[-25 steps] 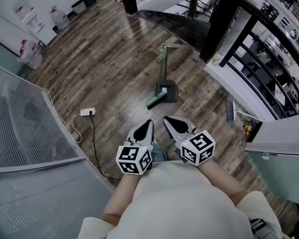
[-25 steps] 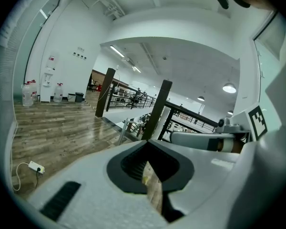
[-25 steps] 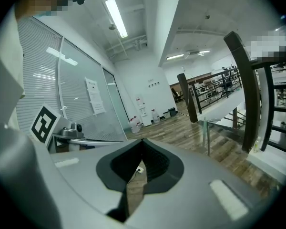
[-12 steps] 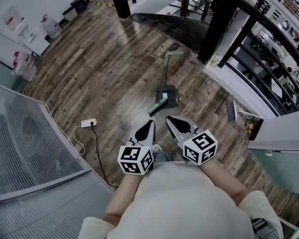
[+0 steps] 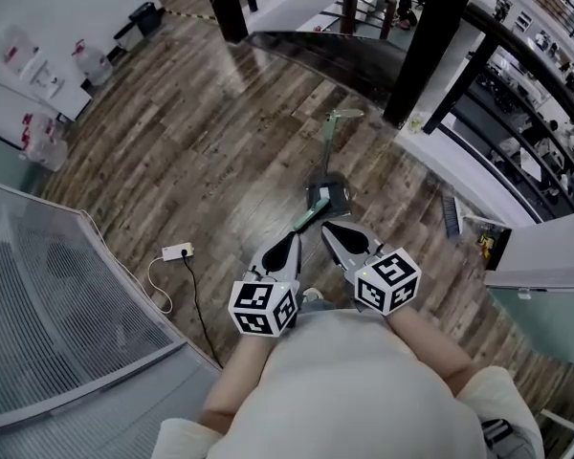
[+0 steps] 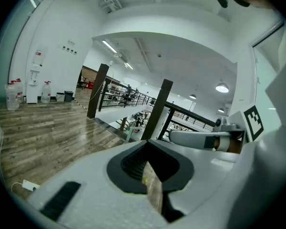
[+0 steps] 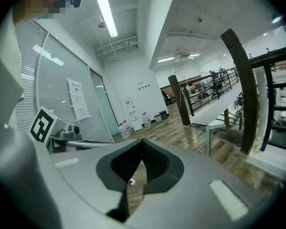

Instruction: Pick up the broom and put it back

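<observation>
- Broom: green, lying on the wood floor with its far end at the mouth of the dustpan; the near end slants toward the person.
- Dustpan: dark, sits on the floor, long pale-green handle standing up from it with a bent grip on top.
- Left gripper: held out in front of the person's body, pointing at the broom but apart from it. In the left gripper view the jaws meet at the tips with nothing between them, and only floor shows through the gap behind.
- Right gripper: just beside the left one, marker cube toward the head camera, tips aimed toward the dustpan. In the right gripper view the jaws are closed together and empty.
- Brush: leans at the white wall base, right of the dustpan and well apart from it.
- Power strip: white, on the floor left of the grippers, with a white cord and a black cable running off it.
- Glass partition: fills the lower left.
- Black pillar and black railing: beyond the dustpan, upper right.
- Water jugs and a dark bin: against the far white wall, upper left.
</observation>
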A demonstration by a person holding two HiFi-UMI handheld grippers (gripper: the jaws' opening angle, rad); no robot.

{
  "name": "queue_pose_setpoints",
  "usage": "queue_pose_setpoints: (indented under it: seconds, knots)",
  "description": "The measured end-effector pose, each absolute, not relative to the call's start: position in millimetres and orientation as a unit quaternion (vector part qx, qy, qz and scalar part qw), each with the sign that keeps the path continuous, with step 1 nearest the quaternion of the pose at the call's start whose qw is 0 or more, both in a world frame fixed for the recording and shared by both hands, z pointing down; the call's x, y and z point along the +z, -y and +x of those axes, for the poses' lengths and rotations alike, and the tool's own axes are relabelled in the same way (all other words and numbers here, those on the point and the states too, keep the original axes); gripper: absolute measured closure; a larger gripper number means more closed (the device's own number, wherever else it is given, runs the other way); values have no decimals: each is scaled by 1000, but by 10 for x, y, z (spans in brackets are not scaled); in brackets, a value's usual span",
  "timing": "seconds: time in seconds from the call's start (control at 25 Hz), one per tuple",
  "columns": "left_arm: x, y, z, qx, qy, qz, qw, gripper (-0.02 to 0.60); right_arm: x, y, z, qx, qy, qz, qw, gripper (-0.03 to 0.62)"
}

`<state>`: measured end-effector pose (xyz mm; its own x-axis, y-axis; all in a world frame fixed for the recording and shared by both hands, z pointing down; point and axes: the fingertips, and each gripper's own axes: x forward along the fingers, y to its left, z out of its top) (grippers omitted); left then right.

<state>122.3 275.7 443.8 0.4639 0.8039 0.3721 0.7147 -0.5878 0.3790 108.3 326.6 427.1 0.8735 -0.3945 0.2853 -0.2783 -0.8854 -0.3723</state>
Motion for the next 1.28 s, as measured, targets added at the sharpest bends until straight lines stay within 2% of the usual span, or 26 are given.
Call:
queue_pose_setpoints:
  seconds: [0.72,1.28]
  knots:
    - [4529,-2701,1471,276,-444,847,96,575,4329,-3288,1265,-190,-154,-958,151,588]
    - [4538,-2900,2124,274,-419,860,95,575,4358,-3572,1983,-193,-173,-955,146,588]
